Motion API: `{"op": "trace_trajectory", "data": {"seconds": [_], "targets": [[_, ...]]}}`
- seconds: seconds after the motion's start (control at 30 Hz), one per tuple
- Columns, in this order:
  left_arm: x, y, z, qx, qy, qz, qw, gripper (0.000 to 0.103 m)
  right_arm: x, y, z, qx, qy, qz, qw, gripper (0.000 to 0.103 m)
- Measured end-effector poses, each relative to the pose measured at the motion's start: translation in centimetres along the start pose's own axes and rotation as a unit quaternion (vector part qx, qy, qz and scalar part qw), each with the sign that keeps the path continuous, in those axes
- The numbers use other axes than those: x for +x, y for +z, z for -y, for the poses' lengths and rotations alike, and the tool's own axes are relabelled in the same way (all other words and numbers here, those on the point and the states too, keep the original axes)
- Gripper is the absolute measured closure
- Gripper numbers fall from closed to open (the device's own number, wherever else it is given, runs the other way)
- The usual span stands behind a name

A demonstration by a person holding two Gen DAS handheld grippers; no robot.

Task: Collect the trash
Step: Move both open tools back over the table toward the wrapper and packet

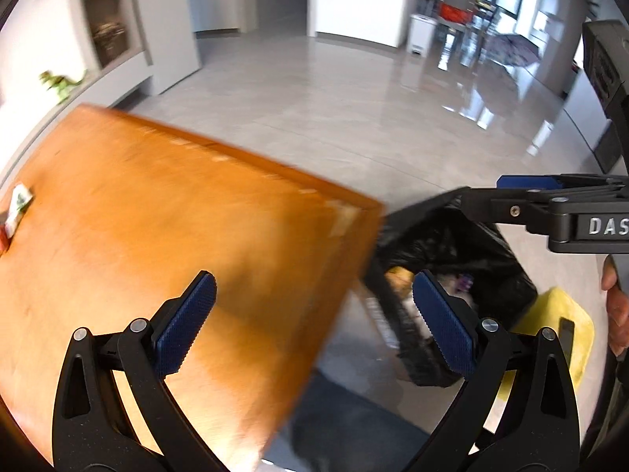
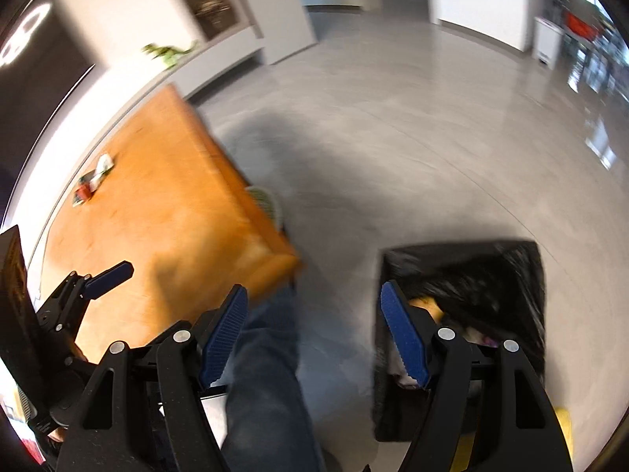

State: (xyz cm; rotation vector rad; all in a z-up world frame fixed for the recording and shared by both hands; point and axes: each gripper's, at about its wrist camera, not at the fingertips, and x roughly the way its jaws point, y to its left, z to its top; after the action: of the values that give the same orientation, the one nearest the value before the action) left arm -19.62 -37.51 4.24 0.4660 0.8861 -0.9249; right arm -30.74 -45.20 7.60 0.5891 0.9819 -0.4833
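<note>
Step in hand, by judgement: between pickups, both tools free and some litter not yet collected. Far left of the wooden table (image 1: 165, 212): a small cluster of wrappers (image 2: 94, 181), white and red, lying near the wall-side edge, well apart from both tools. Next move, judged: reach back across the tabletop to that cluster, close on one piece, carry it right to the bin. Left gripper (image 1: 314, 322): jaws wide apart, nothing between the blue pads, held low over the table's near right corner, one finger above wood and the other above the bin. Right gripper (image 2: 314, 334): likewise spread wide and empty, pointing down at the floor between table and bin, over a leg in jeans (image 2: 267, 373). Right of the table, on the grey floor (image 1: 354, 98): the bin with black liner (image 2: 523, 283), standing just beside the table corner, already holding assorted rubbish. Yellow cloth (image 1: 566, 314) beyond the bin. Heavy motion blur in both views; finer detail of the wrappers not determinable.
</note>
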Motion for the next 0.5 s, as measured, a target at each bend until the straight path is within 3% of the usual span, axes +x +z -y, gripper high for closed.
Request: {"op": "trace_trajectory", "data": {"seconds": [0.23, 0.5], "targets": [[-1.9, -1.5, -8.5, -0.076, 0.042, 0.005, 0.9962, 0.006, 2.3, 3.3, -9.1, -0.081, 0.032, -0.01, 0.996, 0.032], [-4.2, -4.0, -17.8, -0.145, 0.098, 0.006, 0.9846, 0.006, 6.3, 6.6, -18.2, -0.145, 0.067, -0.031, 0.987, 0.032]]}}
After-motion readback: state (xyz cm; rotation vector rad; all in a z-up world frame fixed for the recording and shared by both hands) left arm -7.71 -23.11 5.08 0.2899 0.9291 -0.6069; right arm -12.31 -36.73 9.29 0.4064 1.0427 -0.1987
